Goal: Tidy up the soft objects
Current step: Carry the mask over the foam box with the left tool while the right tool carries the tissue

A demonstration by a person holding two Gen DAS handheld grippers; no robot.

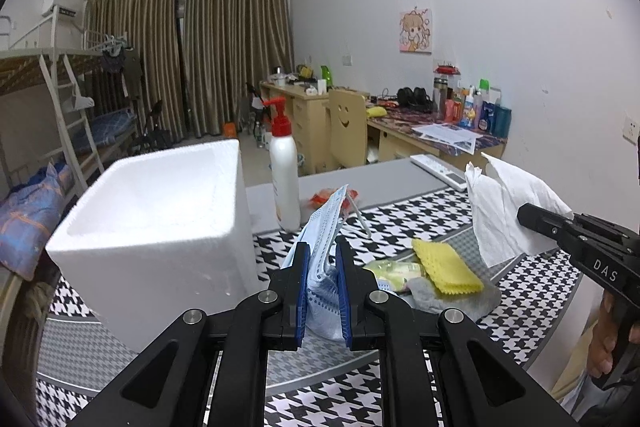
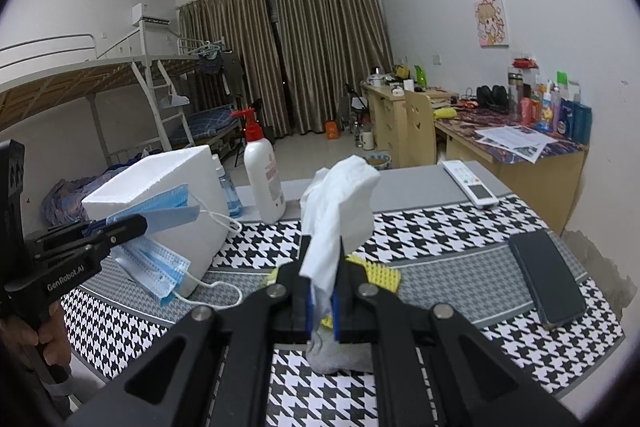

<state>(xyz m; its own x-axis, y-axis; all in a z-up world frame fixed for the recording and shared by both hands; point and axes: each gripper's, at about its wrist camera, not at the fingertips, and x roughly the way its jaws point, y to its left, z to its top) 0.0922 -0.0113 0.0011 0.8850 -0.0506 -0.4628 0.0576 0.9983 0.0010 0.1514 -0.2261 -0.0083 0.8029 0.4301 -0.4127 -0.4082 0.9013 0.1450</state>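
The left claw [image 1: 323, 259] is pinching a bundle of pale blue pleated face masks [image 1: 320, 227], its blue-padded fingers [image 1: 301, 291] pressed against either side of the stack; the masks stand up out of the grip with a white ear loop [image 1: 358, 217] trailing to the right; in the right wrist view the same left claw [image 2: 138, 223] holds the masks [image 2: 160, 223] just in front of the open white foam box [image 2: 168, 187], with more of the bundle hanging down beside the box wall and a loop lying on the cloth; the right claw [image 2: 323, 267] is pressed together on a crumpled white paper tissue [image 2: 340, 195], which rises above its tips and flops over to the right; from the left wrist view that right claw [image 1: 524, 215] comes in from the right edge, the tissue [image 1: 504, 203] raised clear of the table; the table [image 1: 520, 291] is covered by a black-and-white houndstooth cloth; on it, between the two claws, lie a yellow zigzag-edged cloth [image 1: 446, 265] resting on a grey soft cloth [image 1: 456, 297], with a pale green-and-yellow packet [image 1: 394, 271] touching them on the left; a white pump bottle with a red top [image 1: 285, 171] stands just right of the foam box [image 1: 160, 219]; a dark phone [image 2: 548, 279] lies on the cloth at the right, and a white remote control [image 2: 470, 183] lies near the far edge.
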